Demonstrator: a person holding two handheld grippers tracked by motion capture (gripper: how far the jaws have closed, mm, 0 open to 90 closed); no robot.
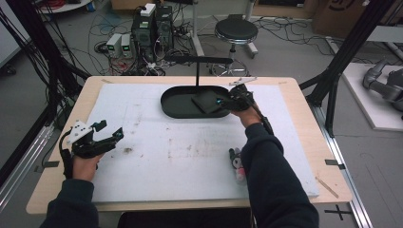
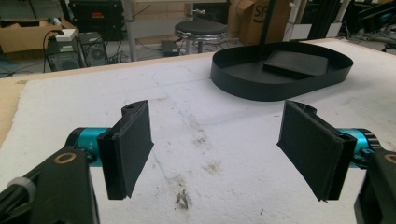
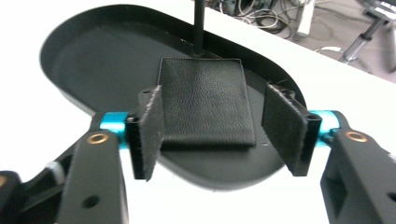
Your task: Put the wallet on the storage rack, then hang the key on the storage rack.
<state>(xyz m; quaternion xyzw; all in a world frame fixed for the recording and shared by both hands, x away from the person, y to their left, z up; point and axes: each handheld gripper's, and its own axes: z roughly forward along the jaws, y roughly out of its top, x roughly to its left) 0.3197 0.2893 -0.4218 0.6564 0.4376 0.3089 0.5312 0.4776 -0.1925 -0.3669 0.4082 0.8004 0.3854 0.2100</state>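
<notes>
From the high view, the right gripper hangs over the 3 o'clock end of a black oval tray at 12 o'clock on the counter, markers lie beside the sleeve, and the left gripper sits at 9 o'clock. The left gripper view shows its fingers apart over bare padding. The right gripper view shows a black leather wallet flat in the tray, long axis toward 12 o'clock where a thin post rises, fingers spread, flanking but not pressing it.
</notes>
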